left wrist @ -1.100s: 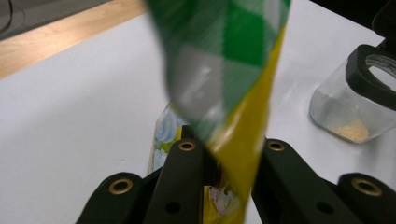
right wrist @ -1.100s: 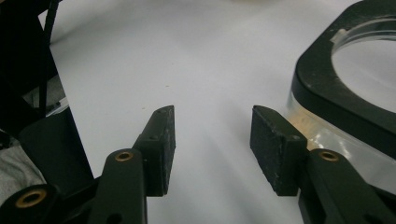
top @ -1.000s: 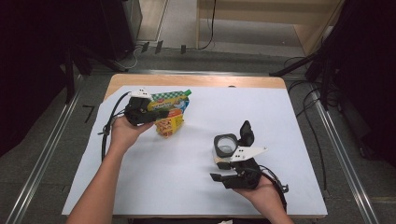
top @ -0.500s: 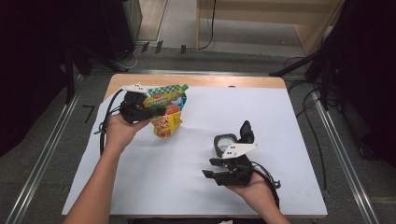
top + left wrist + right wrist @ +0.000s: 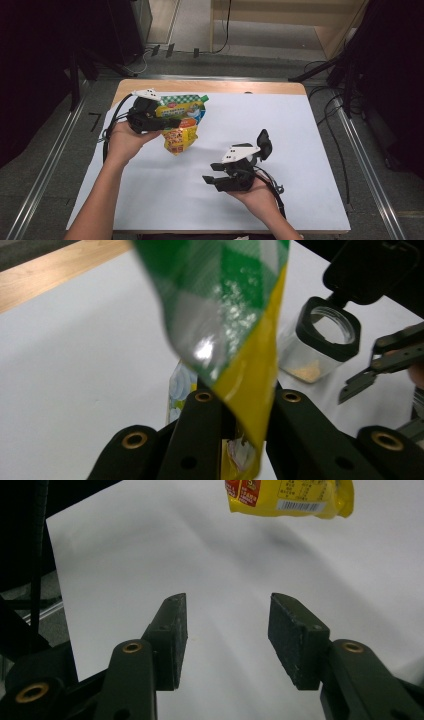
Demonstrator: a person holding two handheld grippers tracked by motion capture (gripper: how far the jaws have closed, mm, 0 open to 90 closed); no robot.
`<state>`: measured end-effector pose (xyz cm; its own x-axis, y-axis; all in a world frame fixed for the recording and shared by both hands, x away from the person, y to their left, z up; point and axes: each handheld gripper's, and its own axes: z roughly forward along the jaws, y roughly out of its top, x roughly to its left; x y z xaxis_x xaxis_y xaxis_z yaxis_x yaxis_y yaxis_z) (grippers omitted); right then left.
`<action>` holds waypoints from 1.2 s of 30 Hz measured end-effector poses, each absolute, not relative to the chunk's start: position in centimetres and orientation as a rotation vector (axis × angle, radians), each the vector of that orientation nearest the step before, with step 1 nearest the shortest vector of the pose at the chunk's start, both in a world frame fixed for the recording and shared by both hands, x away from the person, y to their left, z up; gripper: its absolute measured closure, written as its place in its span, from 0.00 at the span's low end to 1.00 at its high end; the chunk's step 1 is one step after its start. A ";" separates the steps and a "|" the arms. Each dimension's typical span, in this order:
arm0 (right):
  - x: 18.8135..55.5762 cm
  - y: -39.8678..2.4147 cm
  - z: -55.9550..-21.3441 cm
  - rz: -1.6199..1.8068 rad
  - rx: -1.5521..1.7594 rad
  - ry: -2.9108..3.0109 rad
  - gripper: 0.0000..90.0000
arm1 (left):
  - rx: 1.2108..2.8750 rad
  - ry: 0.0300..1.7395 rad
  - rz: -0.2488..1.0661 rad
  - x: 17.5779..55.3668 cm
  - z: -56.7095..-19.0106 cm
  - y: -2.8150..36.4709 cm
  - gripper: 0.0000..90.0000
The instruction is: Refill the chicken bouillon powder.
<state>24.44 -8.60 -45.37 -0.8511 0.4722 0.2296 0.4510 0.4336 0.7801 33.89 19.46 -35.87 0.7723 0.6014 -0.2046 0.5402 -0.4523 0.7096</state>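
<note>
Left hand-held gripper [image 5: 167, 122], in the upper left of the high view, is clamped on a green-and-yellow pouch [image 5: 182, 125]; the jaws pinch it near its upper part, so the body hangs down clear of the white worktop [image 5: 310, 125]. Judged purpose: lifting the pouch by its top leaves its spouted end free and its weight below the grip, ready to be carried toward the jar [image 5: 260, 150].

Right hand-held gripper [image 5: 210, 179], lower centre of the high view, stands about half open with nothing between the pads. It lies in the palm just beside the jar, jaws pointing toward the left of the frame, apparently waiting to steady either the jar or the pouch.

The jar sits right of centre, its black flip lid [image 5: 264, 139] thrown back.

View differences:
- Left gripper view shows the pouch [image 5: 235, 335] passing between the jaws, and the jar [image 5: 320, 340] in the upper right with its mouth open and a little tan powder at the bottom; the high view gives neither detail.
- Right gripper view shows its bare pads [image 5: 292, 640] and, at the upper edge, the pouch's bottom [image 5: 290, 497] off the worktop, with a soft shadow beneath.
- High view alone sets out how pouch, jar and both hands lie relative to each other.
</note>
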 end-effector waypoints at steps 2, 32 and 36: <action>24.5 -8.0 -45.4 1.436 0.853 2.641 0.57 | 2.158 0.838 0.090 33.6 -35.5 19.5 0.97; 26.0 -4.2 -49.4 1.396 0.910 2.624 0.57 | 2.182 0.776 -0.053 29.3 -33.4 18.3 0.97; 26.2 -4.1 -49.6 1.398 0.931 2.592 0.57 | 2.165 0.769 -0.084 28.7 -33.0 18.3 0.98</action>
